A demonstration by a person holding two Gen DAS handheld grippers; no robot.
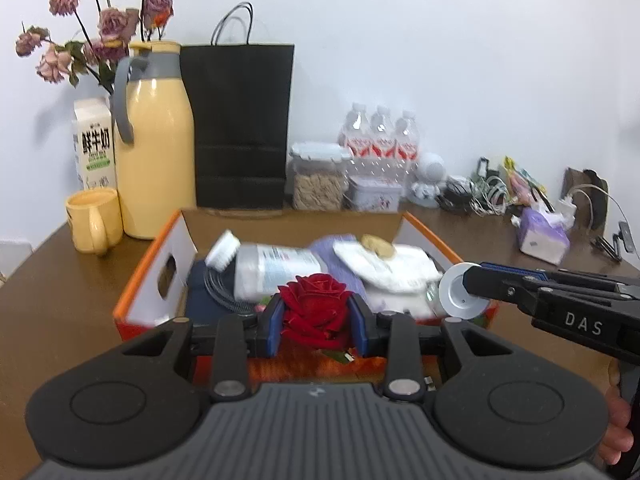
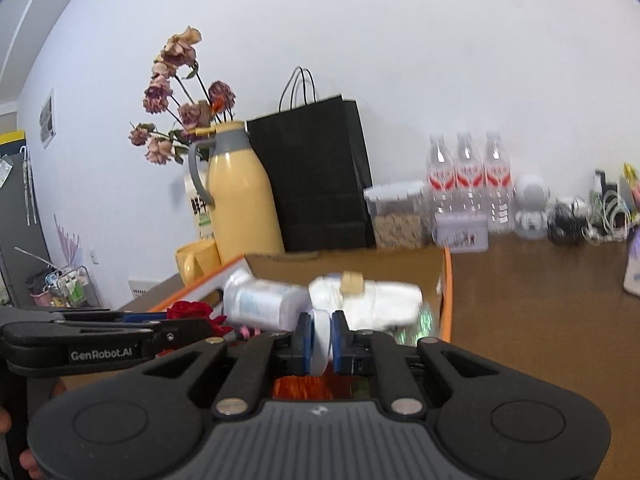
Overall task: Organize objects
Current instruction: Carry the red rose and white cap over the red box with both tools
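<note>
My left gripper is shut on a red rose, held over the near edge of an orange cardboard box. My right gripper is shut on a small white round disc, also at the box's near edge; it shows in the left wrist view at the right. The box holds a white plastic bottle, a lavender cloth, white packets and a dark item with a coiled cable. The rose and left gripper show at the left of the right wrist view.
Behind the box stand a yellow jug, yellow mug, milk carton, dried flowers, black paper bag, a lidded jar, a tin, water bottles, a white figurine, cables and tissues.
</note>
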